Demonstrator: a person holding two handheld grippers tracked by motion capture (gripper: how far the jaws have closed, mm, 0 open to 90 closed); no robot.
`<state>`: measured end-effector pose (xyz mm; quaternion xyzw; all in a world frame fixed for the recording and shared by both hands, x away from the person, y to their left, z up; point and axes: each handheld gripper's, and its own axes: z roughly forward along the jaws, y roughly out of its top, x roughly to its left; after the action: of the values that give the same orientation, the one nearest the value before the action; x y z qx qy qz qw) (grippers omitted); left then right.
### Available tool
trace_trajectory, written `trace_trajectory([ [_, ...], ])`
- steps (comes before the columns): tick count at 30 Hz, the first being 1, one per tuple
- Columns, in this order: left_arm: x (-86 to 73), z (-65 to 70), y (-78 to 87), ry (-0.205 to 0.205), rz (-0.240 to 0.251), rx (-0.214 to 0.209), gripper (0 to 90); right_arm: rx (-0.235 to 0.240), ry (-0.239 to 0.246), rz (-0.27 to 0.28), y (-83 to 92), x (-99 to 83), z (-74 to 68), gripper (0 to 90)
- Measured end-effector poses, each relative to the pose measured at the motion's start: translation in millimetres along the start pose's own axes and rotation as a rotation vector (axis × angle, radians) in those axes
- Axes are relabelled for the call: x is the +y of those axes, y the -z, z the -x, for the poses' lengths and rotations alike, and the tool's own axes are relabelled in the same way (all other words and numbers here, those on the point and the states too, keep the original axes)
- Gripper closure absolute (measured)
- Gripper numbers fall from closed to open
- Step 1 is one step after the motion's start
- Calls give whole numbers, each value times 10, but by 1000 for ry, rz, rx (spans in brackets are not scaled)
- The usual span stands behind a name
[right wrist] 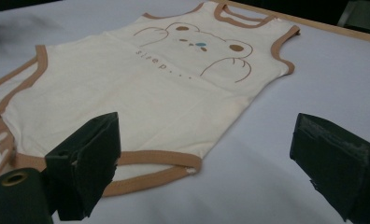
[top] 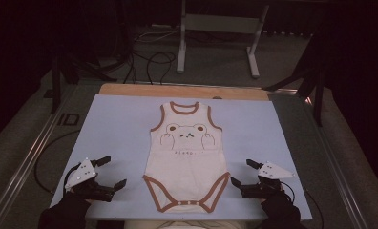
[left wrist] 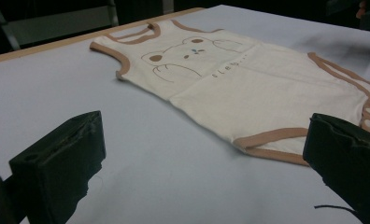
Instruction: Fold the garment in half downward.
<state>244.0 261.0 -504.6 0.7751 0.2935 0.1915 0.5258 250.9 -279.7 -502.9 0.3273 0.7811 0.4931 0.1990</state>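
Bodysuit (top: 186, 157), cream with a bear print, lies flat mid-table on my pale blue mat (top: 115, 129); left gripper (top: 110, 171) and right gripper (top: 239, 172) flank its hem, jaws wide, holding nothing.

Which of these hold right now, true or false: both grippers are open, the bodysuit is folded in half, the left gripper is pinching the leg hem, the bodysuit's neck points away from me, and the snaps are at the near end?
1. Both grippers are open. True: the left gripper and the right gripper both stand with jaws apart and nothing between them.
2. The bodysuit is folded in half. False: it lies spread flat on the blue table cover.
3. The left gripper pinches the leg hem. False: it sits beside the bodysuit, apart from it.
4. The neck points away. True.
5. The snaps are at the near end. True.
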Motion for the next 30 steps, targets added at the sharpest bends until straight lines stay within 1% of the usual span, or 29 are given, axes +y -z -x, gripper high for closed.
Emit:
trace_trajectory([
  [1,0,0,0,0,0,0,4,3,6,-6,-1,-2,-3,85],
  [4,4,5,-3,-6,-2,0,5,9,1,-9,2,1,-14,85],
  [5,4,5,-4,-5,-2,0,4,5,3,-10,6,4,-16,85],
  [6,5,3,-4,-4,-2,-2,4,13,2,-10,9,6,-12,85],
  [9,9,-5,-3,0,5,-4,5,15,-5,-10,10,5,-10,85],
  [11,16,-9,-9,1,-6,4,4,13,-10,-17,4,6,-8,84],
  [12,19,-8,-9,0,-2,4,5,17,-13,-21,3,9,-12,83],
  [14,33,-8,-3,0,0,3,4,18,-5,-25,6,16,-17,81],
  [15,40,-3,2,1,6,2,5,30,-31,-19,11,25,-15,81],
  [17,46,5,10,1,8,-2,5,30,-34,-18,21,33,-15,81],
  [19,51,10,15,1,3,-2,4,19,-18,-18,40,59,-43,81],
  [24,102,19,28,13,13,-13,5,14,-25,0,81,134,-87,81],
  [27,140,28,27,7,16,-18,5,4,-27,13,122,196,-108,81],
  [28,151,32,26,12,16,-27,5,4,-27,13,122,196,-108,81],
  [30,178,47,24,5,10,-26,5,4,-30,26,140,234,-110,81],
])
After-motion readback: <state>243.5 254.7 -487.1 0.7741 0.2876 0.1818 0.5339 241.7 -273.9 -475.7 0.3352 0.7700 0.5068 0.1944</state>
